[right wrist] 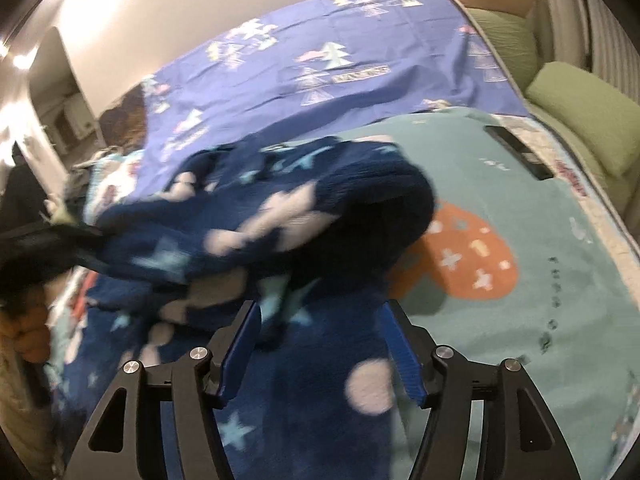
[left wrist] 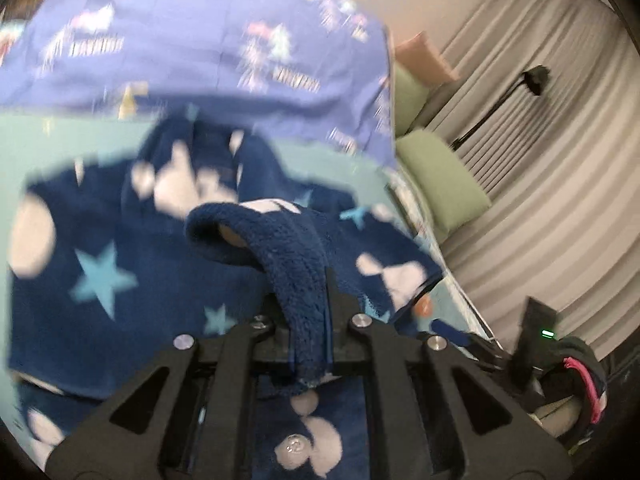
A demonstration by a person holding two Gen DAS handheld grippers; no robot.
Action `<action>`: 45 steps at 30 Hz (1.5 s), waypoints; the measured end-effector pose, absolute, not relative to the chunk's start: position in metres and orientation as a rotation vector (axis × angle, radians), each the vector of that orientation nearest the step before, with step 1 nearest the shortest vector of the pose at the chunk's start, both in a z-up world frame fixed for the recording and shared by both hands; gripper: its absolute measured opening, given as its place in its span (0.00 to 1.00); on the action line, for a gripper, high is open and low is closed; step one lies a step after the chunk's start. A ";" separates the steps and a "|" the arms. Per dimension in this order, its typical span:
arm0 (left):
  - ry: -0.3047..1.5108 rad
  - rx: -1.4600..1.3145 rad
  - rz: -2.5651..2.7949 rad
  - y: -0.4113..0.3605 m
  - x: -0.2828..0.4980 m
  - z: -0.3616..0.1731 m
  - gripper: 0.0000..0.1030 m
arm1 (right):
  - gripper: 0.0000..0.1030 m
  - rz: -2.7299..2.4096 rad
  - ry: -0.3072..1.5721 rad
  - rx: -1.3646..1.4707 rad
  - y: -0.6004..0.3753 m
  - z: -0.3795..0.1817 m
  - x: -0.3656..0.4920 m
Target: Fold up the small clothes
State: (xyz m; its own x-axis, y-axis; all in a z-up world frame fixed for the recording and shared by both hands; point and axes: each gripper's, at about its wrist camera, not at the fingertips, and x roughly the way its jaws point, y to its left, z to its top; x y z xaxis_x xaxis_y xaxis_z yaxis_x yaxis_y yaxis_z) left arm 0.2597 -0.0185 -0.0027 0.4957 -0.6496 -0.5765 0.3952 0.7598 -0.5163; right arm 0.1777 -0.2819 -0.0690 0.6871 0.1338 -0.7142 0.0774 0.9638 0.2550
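The left gripper (left wrist: 310, 320) is pinching an edge of the fuzzy blue garment (left wrist: 100, 248) (stars and white blobs), which lies on the near teal blanket (right wrist: 540, 208). The right gripper (right wrist: 320, 344) hangs open above it. Next, I think: grab and fold over.

Dim, motion-blurred, fisheye-warped edges

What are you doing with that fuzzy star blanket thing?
A person is folding a small fleece garment, navy with stars, on a teal blanket spread over a bed. The left gripper is shut on a fold of the fleece and holds it off the bed. The right gripper is open above the fleece, gripping nothing.
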 end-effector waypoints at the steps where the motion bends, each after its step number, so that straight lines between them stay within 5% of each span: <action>1: 0.808 -0.322 -0.646 -0.015 0.258 0.009 0.11 | 0.62 0.007 0.822 0.273 -0.285 -0.070 0.185; 8: 0.720 -0.256 -0.586 0.011 0.262 0.043 0.11 | 0.62 -0.086 0.897 0.244 -0.288 -0.088 0.227; 10: 0.699 -0.222 -0.526 0.024 0.266 0.044 0.11 | 0.50 -0.165 0.894 0.216 -0.293 -0.089 0.230; 21: 0.839 -0.301 -0.442 0.074 0.281 -0.022 0.11 | 0.50 -0.139 0.876 0.229 -0.297 -0.080 0.205; 29: 0.711 -0.249 -0.473 0.075 0.265 0.018 0.11 | 0.53 -0.080 0.767 0.330 -0.305 -0.049 0.177; 38: 0.934 -0.246 -0.301 0.098 0.292 -0.086 0.13 | 0.56 0.022 0.771 0.276 -0.274 -0.046 0.189; 45: 0.879 -0.154 -0.305 0.085 0.281 -0.071 0.14 | 0.56 0.109 0.752 0.223 -0.243 -0.045 0.206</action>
State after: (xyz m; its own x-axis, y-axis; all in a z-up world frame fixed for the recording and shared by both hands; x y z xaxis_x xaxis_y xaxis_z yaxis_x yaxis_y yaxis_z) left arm 0.2812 0.0854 -0.0711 0.5980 -0.3248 -0.7327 0.1993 0.9457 -0.2567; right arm 0.2062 -0.2434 -0.0447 0.7261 0.1777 -0.6642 -0.0184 0.9707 0.2396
